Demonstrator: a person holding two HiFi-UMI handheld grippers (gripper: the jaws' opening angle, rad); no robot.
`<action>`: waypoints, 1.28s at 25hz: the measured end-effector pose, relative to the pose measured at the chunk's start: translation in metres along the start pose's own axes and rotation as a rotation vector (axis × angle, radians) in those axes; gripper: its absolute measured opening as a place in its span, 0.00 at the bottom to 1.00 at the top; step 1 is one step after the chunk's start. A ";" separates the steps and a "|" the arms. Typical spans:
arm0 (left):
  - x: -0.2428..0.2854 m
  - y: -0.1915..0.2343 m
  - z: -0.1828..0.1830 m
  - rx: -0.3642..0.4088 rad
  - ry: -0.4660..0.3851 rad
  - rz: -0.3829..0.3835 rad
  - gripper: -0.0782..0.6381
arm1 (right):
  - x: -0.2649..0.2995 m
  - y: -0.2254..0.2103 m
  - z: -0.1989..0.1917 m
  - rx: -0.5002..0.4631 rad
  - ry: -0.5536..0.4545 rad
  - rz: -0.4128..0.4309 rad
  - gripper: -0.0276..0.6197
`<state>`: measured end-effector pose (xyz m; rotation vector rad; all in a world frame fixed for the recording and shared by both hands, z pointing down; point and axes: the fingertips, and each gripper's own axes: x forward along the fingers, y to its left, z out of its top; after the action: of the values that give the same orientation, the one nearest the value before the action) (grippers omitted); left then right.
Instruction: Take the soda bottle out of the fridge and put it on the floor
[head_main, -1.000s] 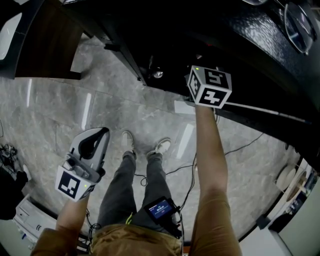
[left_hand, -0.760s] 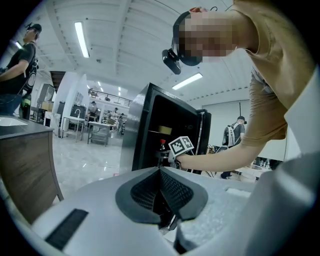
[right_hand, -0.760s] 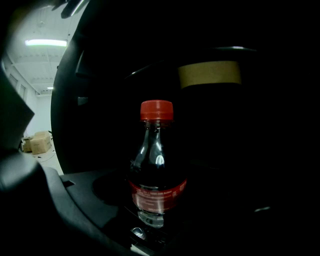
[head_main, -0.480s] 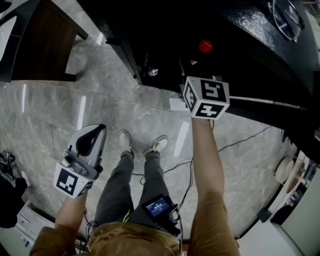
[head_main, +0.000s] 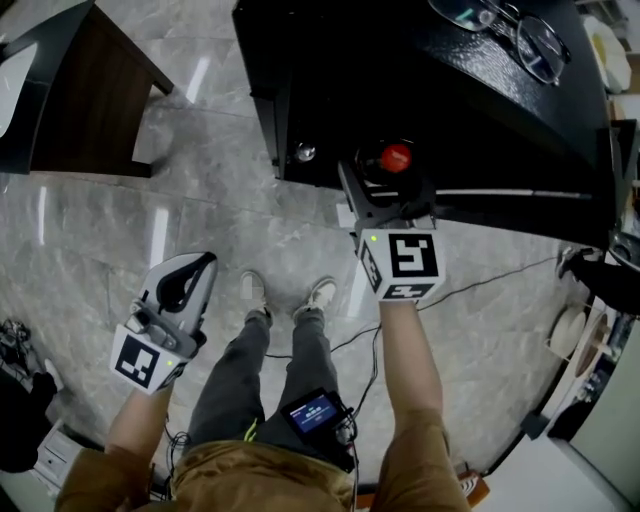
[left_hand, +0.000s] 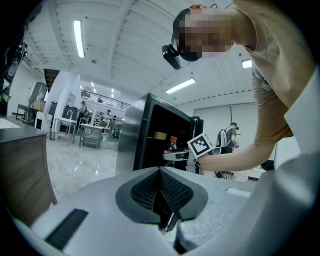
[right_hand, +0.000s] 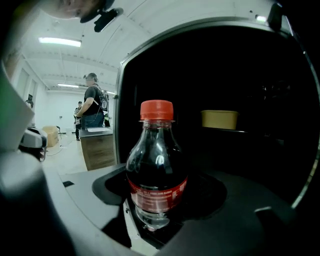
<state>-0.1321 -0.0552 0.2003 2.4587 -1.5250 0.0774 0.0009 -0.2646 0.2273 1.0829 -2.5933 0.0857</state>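
A dark soda bottle (right_hand: 157, 170) with a red cap (head_main: 395, 157) and red label stands upright between the jaws of my right gripper (right_hand: 156, 200), which is shut on its lower body. In the head view my right gripper (head_main: 385, 195) holds the bottle just at the front opening of the black fridge (head_main: 470, 110). The left gripper view shows the same bottle (left_hand: 171, 146) from the side, outside the fridge (left_hand: 150, 135) mouth. My left gripper (head_main: 180, 290) hangs over the grey floor (head_main: 90, 230) at the left, its jaws shut with nothing between them.
The person's two white shoes (head_main: 287, 295) stand on the marble floor below the fridge. A dark wooden cabinet (head_main: 70, 95) is at upper left. Glasses (head_main: 505, 30) lie on the fridge top. Cables (head_main: 480, 285) run over the floor at right. A yellow box (right_hand: 220, 119) sits inside the fridge.
My right gripper has pulled back out of the fridge toward the person, bringing the red-capped bottle into sight. The left gripper has hardly moved.
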 end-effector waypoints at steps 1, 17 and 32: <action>-0.001 0.001 0.000 0.004 0.002 0.001 0.11 | -0.005 0.005 0.002 -0.007 -0.004 0.008 0.50; 0.025 -0.016 -0.038 0.006 -0.010 0.065 0.11 | -0.043 0.046 -0.042 -0.011 -0.021 0.131 0.50; 0.052 -0.010 -0.144 0.020 0.019 0.089 0.11 | -0.028 0.087 -0.151 -0.060 0.013 0.263 0.50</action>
<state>-0.0871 -0.0624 0.3471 2.3971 -1.6331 0.1325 0.0003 -0.1565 0.3665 0.7133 -2.6940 0.0753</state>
